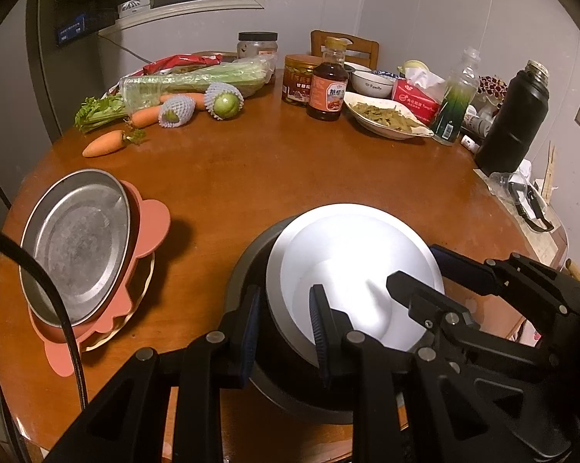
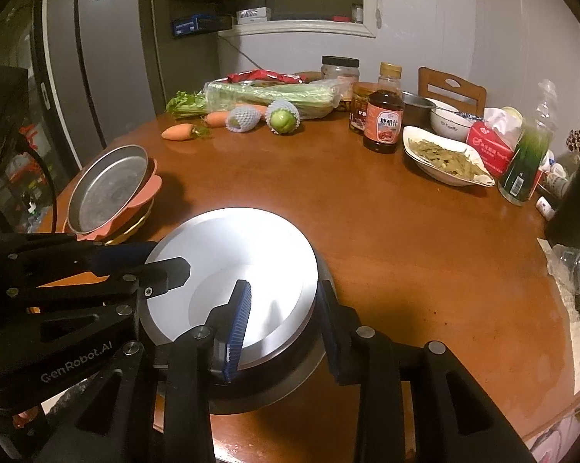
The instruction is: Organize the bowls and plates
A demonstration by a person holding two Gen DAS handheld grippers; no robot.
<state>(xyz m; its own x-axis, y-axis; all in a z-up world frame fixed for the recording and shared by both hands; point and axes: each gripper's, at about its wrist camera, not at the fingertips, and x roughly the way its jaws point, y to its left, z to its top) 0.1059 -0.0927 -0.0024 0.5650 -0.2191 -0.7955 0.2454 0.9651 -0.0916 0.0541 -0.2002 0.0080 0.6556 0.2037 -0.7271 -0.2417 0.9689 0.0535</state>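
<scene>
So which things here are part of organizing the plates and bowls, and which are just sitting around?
Part of the job:
- metal bowl
- left gripper and right gripper, each straddling its rim
- stack with steel plate on pink dish

Lying about:
- carrots
- celery
- sauce bottle
- black flask

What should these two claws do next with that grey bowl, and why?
Probably open the left gripper too: the grey bowl rests on the table, the right gripper's jaws stand loose around its rim, and only the left clamps it.
</scene>
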